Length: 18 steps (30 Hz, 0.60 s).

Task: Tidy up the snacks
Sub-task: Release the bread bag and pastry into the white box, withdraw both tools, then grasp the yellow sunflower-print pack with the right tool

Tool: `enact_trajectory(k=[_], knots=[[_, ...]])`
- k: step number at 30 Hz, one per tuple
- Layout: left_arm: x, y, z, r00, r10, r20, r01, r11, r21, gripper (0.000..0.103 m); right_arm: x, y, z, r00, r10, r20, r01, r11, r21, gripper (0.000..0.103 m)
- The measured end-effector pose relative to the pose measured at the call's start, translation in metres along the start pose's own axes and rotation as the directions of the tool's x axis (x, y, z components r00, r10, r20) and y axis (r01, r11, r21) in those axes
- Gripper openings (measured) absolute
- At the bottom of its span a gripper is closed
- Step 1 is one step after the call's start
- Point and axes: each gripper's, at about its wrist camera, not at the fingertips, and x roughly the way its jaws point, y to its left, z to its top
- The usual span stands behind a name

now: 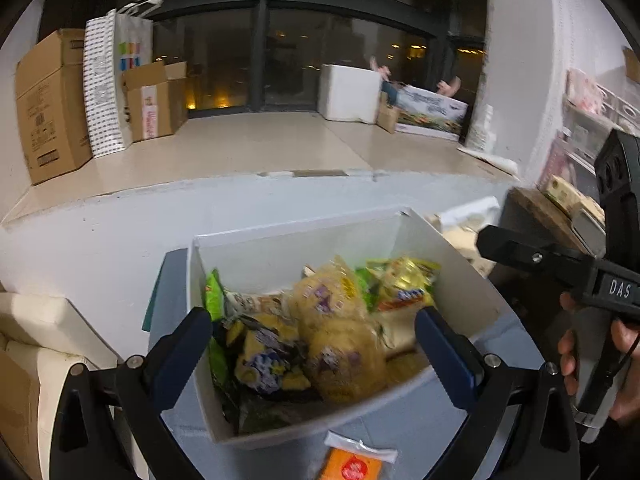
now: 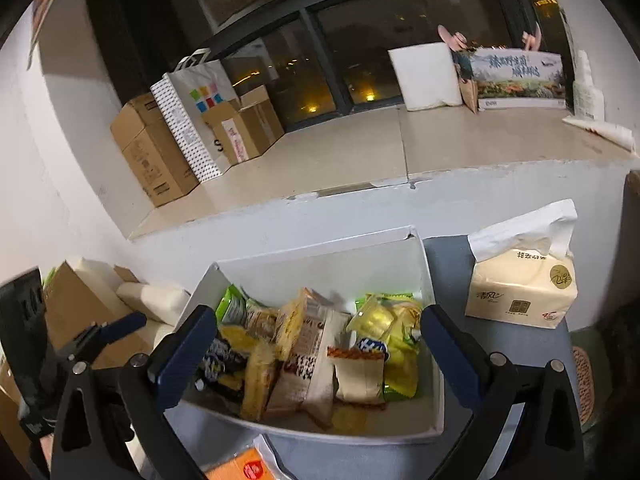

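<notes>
Nearest the cameras, an orange packet is being left lying on the blue table, just in front of the white box and outside it. The left gripper is being held with its jaws spread wide apart and nothing gripped between them, the box and its contents being framed in the gap. The right gripper is likewise being held fully apart and empty above the near wall of the box. The snacks, yellow, green and beige packets, are being kept piled loosely inside the box. A hand is being seen around the right gripper's handle at the edge of the left view. Just beside the box on the right, a tissue pack is being kept upright on the table. Further back, cardboard boxes and paper bags are being stored on a pale ledge before a dark window.
</notes>
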Motion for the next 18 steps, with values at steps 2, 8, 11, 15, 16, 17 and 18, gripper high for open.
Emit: enact_trajectory(k=[2,8,11,15,16,17,18], knots=[[-0.008,-0.004,-0.004,1.0,-0.024,0.004,0.024,1.0,0.006,0.103,-0.007,0.007,-0.005,1.0,0.018,0.0,-0.018,1.0,-0.023,0.103],[-0.054,-0.014,-0.026,0.988,-0.131,0.083,0.13,0.991,0.014,0.103,-0.051,0.024,-0.029,0.996,0.075,0.053,-0.068,0.99,-0.122,0.103],[-0.078,-0.019,-0.042,0.978,-0.143,0.15,0.138,0.989,0.044,0.103,-0.073,0.029,-0.043,0.995,0.036,0.09,-0.017,0.978,-0.208,0.103],[-0.098,-0.02,-0.063,0.969,-0.214,0.125,0.212,0.977,0.034,0.103,-0.097,0.026,-0.057,0.995,0.029,0.093,-0.007,0.974,-0.227,0.103],[-0.103,-0.023,-0.069,0.973,-0.194,0.125,0.19,0.981,0.042,0.103,-0.104,0.025,-0.063,0.995,0.039,0.095,-0.016,0.973,-0.228,0.103],[-0.107,-0.026,-0.075,0.976,-0.179,0.124,0.174,0.983,0.053,0.103,-0.11,0.025,-0.067,0.994,0.049,0.096,-0.026,0.972,-0.232,0.103],[-0.113,-0.029,-0.082,0.976,-0.176,0.125,0.169,0.984,0.061,0.103,-0.116,0.024,-0.073,0.994,0.053,0.095,-0.029,0.971,-0.235,0.103]])
